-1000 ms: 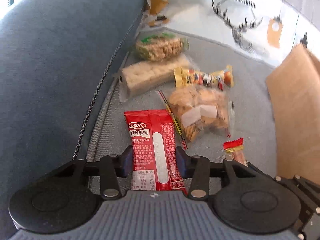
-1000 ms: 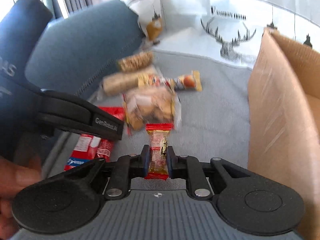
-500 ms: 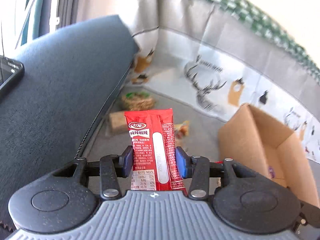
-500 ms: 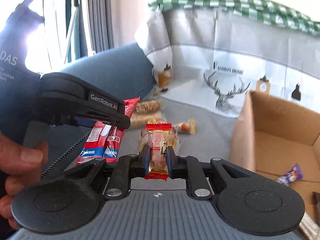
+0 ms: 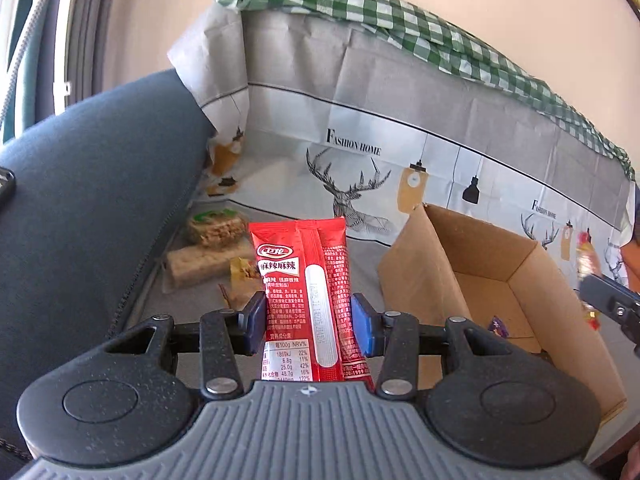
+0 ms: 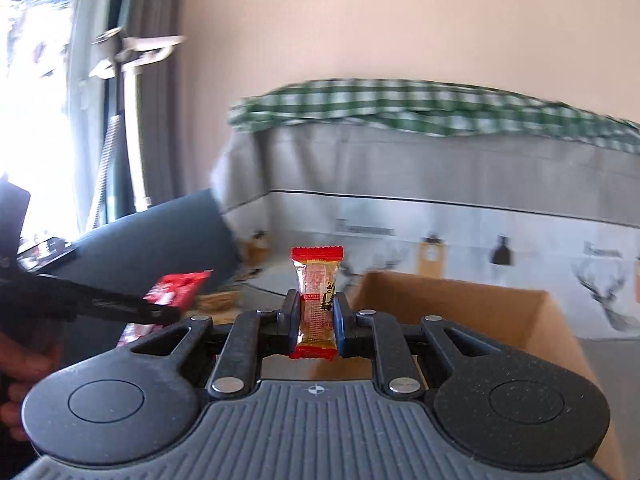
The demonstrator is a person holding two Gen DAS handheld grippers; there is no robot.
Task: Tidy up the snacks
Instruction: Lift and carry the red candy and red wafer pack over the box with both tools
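A: How are the jaws of the left gripper [image 5: 308, 322] set?

B: They are pressed against both sides of a red snack packet [image 5: 306, 300], which is held upright, clear of the sofa seat [image 5: 160, 300].

A: And the right gripper [image 6: 317, 318]?

B: A small red-ended candy [image 6: 316, 300] is pinched between its jaws (nearly closed), also upright. In that view the left gripper is seen at the left edge, with a hand [image 6: 24, 364] around its handle.

A: Where is the cardboard box [image 5: 480, 256]?

B: It stands open on the seat, to the right of the red packet. A small purple wrapper [image 5: 498, 326] is seen on its floor.

A: What is left on the seat?

B: A green-topped cracker pack [image 5: 216, 228], a pale bar [image 5: 200, 264] just beside it and a yellowish wrapper [image 5: 244, 270] are seen by the blue backrest [image 5: 80, 220], partly hidden behind the red packet.
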